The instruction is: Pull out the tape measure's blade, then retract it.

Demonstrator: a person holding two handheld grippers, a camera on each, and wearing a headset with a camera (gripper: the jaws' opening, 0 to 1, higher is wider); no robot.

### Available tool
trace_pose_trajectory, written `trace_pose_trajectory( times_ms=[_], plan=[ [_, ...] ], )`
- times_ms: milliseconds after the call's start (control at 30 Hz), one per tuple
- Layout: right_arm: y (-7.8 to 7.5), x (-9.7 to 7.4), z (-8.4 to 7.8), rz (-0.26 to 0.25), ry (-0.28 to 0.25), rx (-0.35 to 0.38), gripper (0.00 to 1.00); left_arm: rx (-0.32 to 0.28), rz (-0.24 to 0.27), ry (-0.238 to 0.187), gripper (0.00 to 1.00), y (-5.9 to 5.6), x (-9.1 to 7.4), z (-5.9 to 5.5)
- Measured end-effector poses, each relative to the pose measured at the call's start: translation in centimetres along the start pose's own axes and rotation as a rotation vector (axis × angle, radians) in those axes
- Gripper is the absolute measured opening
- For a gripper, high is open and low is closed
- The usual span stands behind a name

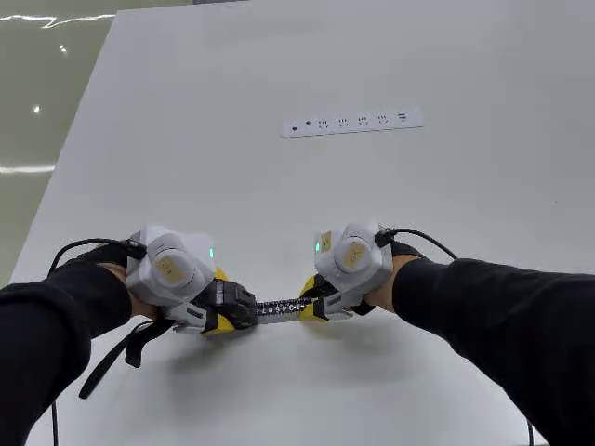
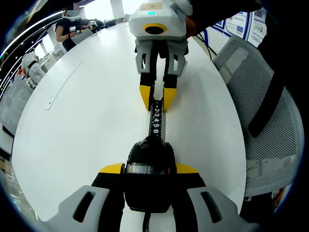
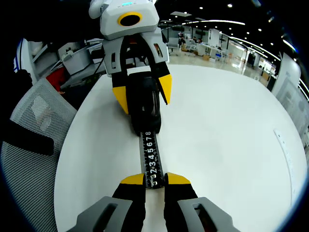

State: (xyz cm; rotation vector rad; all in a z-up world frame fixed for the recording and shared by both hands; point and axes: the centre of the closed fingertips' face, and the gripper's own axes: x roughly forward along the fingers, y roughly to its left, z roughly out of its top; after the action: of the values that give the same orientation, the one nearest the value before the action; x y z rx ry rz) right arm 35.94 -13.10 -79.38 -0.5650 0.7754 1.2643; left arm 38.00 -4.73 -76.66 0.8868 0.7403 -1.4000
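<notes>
A black tape measure case (image 1: 234, 305) (image 2: 150, 166) (image 3: 145, 104) sits just above the white table near its front edge, with my left gripper (image 1: 221, 311) (image 2: 150, 170) shut on it. A short length of numbered blade (image 1: 277, 308) (image 2: 156, 118) (image 3: 151, 158) runs out of the case toward the right. My right gripper (image 1: 310, 310) (image 3: 154, 180) (image 2: 156, 99) is shut on the blade's free end, its yellow fingertips (image 3: 178, 179) on either side. The two grippers face each other, a short gap apart.
A white power strip (image 1: 352, 122) (image 2: 62, 86) (image 3: 287, 159) lies flat at mid table, well beyond the grippers. A mesh office chair (image 2: 263, 116) (image 3: 31, 140) stands by the table's near edge. Black cables (image 1: 79, 246) trail from both grippers. People and desks (image 2: 72, 26) stand in the far background.
</notes>
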Motion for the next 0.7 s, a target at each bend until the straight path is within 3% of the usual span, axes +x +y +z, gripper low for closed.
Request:
trace_pose_trajectory(
  times_ms=[700],
  plan=[
    [-0.22, -0.64, -0.87, -0.003, 0.004, 0.007, 0.09, -0.002, 0.001, 0.002, 0.32, 0.03, 0.06, 0.04]
  ],
)
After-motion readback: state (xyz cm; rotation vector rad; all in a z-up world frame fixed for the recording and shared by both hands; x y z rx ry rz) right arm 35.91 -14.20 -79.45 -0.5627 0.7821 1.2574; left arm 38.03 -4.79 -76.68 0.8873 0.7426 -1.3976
